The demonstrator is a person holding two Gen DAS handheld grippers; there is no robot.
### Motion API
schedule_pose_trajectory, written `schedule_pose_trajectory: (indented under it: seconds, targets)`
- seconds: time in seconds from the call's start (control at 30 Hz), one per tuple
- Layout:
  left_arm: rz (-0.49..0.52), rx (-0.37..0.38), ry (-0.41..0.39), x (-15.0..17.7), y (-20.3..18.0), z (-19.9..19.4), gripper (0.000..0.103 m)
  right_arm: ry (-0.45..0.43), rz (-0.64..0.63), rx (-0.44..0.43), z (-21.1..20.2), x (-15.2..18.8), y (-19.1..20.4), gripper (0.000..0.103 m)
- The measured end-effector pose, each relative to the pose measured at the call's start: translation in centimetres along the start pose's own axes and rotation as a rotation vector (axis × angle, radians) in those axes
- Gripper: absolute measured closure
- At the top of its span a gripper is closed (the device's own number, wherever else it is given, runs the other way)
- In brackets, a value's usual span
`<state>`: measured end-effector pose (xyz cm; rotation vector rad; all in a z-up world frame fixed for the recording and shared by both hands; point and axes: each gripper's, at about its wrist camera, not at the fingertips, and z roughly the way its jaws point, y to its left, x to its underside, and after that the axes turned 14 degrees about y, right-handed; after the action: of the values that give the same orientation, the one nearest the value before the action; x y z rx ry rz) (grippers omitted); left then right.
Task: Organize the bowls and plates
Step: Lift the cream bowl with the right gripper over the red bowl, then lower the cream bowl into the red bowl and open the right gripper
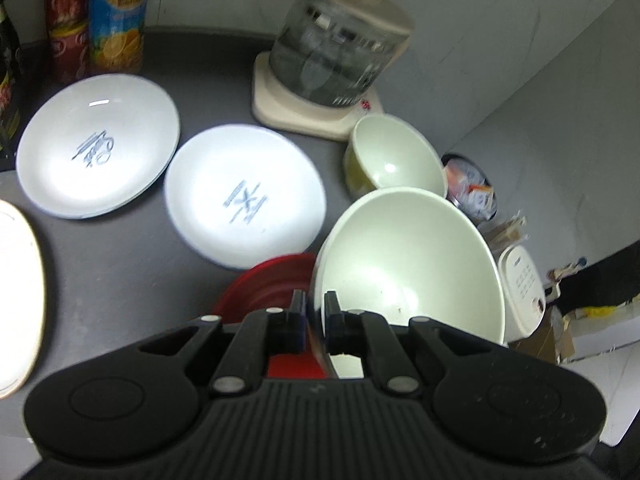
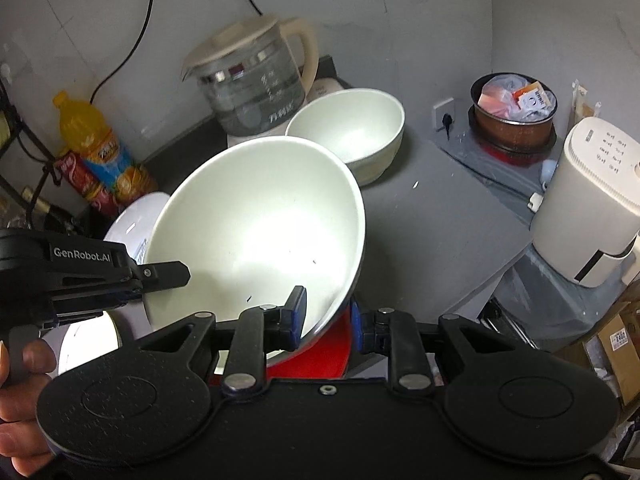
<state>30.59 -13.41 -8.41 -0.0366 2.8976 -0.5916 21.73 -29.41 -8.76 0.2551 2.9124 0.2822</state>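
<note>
A large bowl, white inside and red outside (image 1: 408, 264) (image 2: 256, 232), is held tilted above the dark counter. My left gripper (image 1: 314, 312) is shut on its near rim; it also shows in the right wrist view (image 2: 160, 274) at the bowl's left edge. My right gripper (image 2: 326, 316) has its fingers on either side of the bowl's lower right rim, with a gap showing at the right pad. A smaller pale bowl (image 1: 394, 160) (image 2: 348, 128) stands behind. Two white plates (image 1: 98, 144) (image 1: 244, 196) lie on the counter to the left.
A glass kettle on a cream base (image 1: 336, 52) (image 2: 256, 84) stands at the back. Drink bottles (image 1: 116, 16) (image 2: 100, 152) stand at the back left. Another white plate (image 1: 16, 300) lies at the left edge. A white rice cooker (image 2: 592, 200) and a pot of packets (image 2: 514, 108) are right.
</note>
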Motion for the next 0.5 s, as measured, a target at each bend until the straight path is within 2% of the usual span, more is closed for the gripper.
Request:
schedule_pose_trajectory:
  seconds: [0.5]
  targets:
    - [0.04, -0.044, 0.117, 0.8, 2.8, 2.0, 0.096, 0.094, 0.008, 0.05, 2.5, 2.3, 2.3, 0.079]
